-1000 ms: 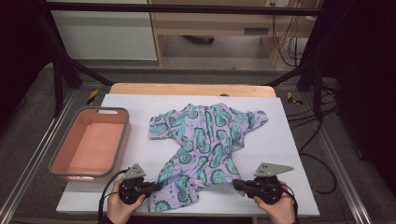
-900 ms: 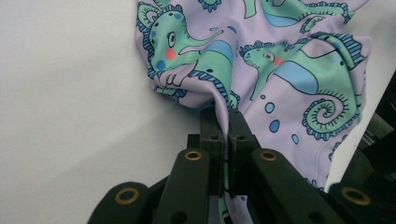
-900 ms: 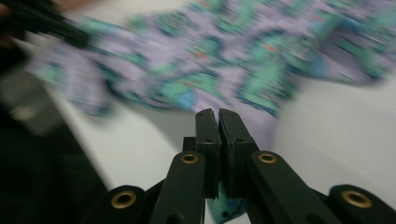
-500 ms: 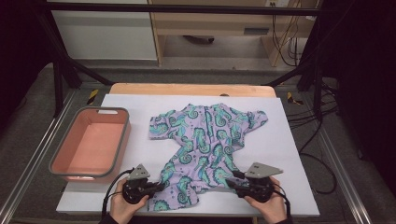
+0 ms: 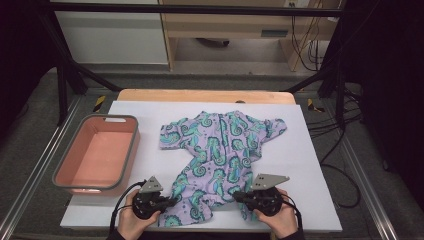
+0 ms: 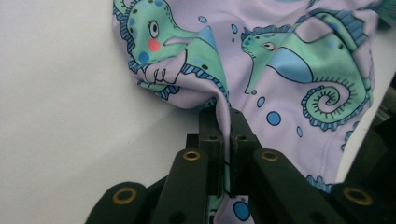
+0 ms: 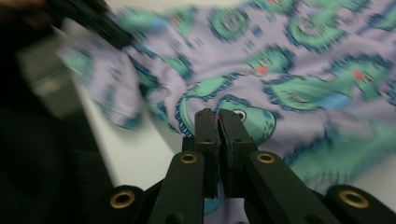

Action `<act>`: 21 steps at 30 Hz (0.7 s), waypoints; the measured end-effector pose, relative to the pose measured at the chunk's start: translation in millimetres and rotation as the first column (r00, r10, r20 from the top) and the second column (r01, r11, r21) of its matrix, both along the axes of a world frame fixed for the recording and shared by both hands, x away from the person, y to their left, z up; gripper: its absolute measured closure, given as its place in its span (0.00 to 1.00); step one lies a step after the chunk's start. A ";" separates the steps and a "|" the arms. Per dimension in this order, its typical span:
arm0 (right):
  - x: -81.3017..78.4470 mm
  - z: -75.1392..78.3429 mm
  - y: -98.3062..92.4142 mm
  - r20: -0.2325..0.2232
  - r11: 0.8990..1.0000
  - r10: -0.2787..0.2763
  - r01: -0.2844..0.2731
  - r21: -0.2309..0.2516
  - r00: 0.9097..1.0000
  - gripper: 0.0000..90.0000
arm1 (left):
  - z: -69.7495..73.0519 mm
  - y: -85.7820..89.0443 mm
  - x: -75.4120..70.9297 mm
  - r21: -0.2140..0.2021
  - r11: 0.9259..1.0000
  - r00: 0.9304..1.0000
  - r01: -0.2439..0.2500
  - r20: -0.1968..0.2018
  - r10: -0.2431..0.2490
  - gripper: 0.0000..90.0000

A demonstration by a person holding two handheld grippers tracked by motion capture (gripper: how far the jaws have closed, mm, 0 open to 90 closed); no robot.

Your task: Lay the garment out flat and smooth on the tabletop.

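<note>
The baby romper (image 5: 220, 155) is soft, smooth knit cloth, matt, printed with seahorses. It lies on a matt white sheet (image 5: 300, 165) that looks like paper or thin board, over a pale wooden tabletop (image 5: 205, 96). Left of the romper, the pink bin (image 5: 97, 157) looks like smooth plastic with a grey rim.

Seahorse-print romper (image 5: 220, 150) on white table (image 5: 310, 165), pink bin (image 5: 97, 157) left, 2 grippers seemingly gripping its legs

Right gripper view blurred; romper (image 7: 299, 70) print smeared, cut off by edges.
</note>
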State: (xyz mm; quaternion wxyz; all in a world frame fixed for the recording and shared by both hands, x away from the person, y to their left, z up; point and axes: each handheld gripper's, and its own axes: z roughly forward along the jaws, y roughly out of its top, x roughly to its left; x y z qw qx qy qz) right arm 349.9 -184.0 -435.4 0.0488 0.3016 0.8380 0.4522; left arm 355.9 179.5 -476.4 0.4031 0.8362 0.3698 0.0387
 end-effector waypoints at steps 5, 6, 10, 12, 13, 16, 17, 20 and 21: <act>22.3 -3.0 0.9 0.000 0.992 -0.113 0.113 -0.050 0.994 0.95 | 3.7 2.2 1.4 -0.031 0.999 1.000 -0.025 0.016 0.025 0.96; 28.6 -9.6 2.4 0.005 0.985 -0.142 0.142 -0.101 0.990 0.92 | 3.8 1.6 0.9 -0.026 0.999 1.000 -0.025 0.016 0.025 0.96; 31.9 -24.1 -1.4 0.073 0.962 -0.213 0.222 -0.157 0.974 0.67 | -1.2 -0.3 0.1 -0.017 1.000 1.000 -0.027 0.011 0.027 0.96; 24.6 -14.3 -6.4 0.118 0.967 -0.211 0.225 -0.122 0.970 0.67 | -3.7 -1.9 -0.2 0.001 1.000 1.000 -0.024 0.009 0.024 0.96; 19.3 -8.7 -8.4 0.137 0.970 -0.204 0.219 -0.102 0.969 0.68 | -3.7 -1.9 -0.2 0.001 1.000 1.000 -0.024 0.009 0.024 0.96; 1.9 2.8 -6.7 0.154 0.987 -0.142 0.151 -0.049 0.978 0.76 | -5.3 -3.3 -0.4 0.008 1.000 1.000 -0.021 0.011 0.021 0.96; -2.5 3.2 -3.5 0.147 0.992 -0.117 0.124 -0.040 0.982 0.78 | -5.6 -3.1 -0.4 0.004 1.000 1.000 -0.026 0.007 0.026 0.96; -7.3 -5.1 10.5 0.093 0.998 -0.043 0.047 -0.049 0.995 0.83 | -5.7 -3.3 -0.5 0.003 1.000 1.000 -0.029 0.005 0.029 0.96; -5.6 -10.6 15.5 0.070 0.997 -0.028 0.033 -0.063 0.997 0.84 | -5.7 -3.2 -0.5 0.004 1.000 1.000 -0.028 0.006 0.028 0.96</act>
